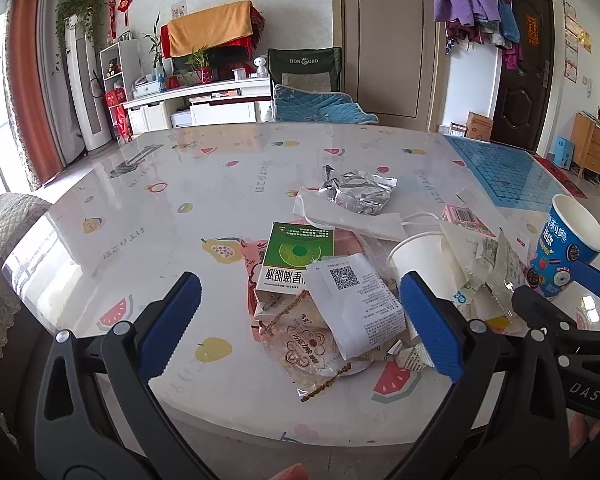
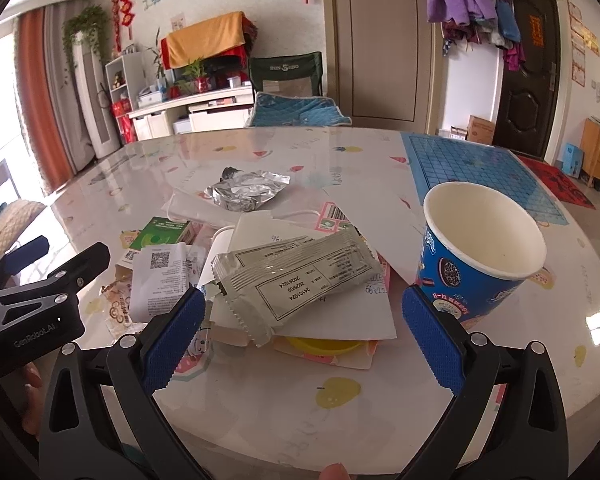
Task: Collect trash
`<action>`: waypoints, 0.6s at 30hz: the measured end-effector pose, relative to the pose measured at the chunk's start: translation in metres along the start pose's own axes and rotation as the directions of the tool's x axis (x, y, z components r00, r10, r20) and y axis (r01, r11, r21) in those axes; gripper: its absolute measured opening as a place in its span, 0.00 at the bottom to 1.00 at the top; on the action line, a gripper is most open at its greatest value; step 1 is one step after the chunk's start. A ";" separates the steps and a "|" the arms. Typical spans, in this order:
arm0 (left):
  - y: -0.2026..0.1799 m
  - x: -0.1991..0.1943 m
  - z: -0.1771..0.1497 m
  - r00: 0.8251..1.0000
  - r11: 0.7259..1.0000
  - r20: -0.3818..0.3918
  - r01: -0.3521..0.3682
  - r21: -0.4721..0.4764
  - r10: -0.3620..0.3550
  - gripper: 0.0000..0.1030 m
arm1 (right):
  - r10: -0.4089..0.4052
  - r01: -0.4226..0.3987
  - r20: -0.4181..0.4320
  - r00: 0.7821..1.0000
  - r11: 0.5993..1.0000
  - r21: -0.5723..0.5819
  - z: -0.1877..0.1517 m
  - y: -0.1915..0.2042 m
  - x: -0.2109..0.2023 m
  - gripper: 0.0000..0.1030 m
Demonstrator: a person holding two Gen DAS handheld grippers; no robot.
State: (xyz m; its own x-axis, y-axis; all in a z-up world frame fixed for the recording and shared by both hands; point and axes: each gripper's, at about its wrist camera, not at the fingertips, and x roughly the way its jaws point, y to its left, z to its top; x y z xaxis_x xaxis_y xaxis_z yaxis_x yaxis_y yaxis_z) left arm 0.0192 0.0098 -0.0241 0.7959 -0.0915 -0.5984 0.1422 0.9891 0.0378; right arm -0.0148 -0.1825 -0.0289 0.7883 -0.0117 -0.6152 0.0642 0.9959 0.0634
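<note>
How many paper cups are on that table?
2. A blue printed cup stands upright at the pile's right; a white cup lies on its side among the wrappers. More could be hidden underneath.

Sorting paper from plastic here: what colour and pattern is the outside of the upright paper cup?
Blue with cookie pictures, white inside; the paper cup shows best in the right wrist view.

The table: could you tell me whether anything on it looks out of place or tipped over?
Yes. A white cup lies on its side in the litter heap, while the blue cup stands upright and empty. The green box has a torn-open end, and crumpled foil sits on a paper sleeve.
</note>
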 end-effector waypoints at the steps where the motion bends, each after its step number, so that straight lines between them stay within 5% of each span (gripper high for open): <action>1: 0.000 -0.001 0.001 1.000 1.000 0.003 0.001 0.001 -0.001 0.94 | 0.003 -0.003 0.003 1.000 1.000 -0.001 0.000 0.000 -0.001 0.95; 18: 0.009 0.001 0.001 1.000 1.000 -0.010 0.004 -0.016 -0.004 0.94 | -0.024 0.023 -0.016 1.000 0.995 -0.092 0.001 0.024 0.016 0.94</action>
State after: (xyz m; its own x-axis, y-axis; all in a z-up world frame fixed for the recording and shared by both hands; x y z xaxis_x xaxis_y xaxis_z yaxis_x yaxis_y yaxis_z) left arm 0.0217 0.0188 -0.0238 0.7896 -0.0942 -0.6063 0.1357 0.9905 0.0229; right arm 0.0000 -0.1591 -0.0364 0.7767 -0.0346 -0.6289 0.0256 0.9994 -0.0234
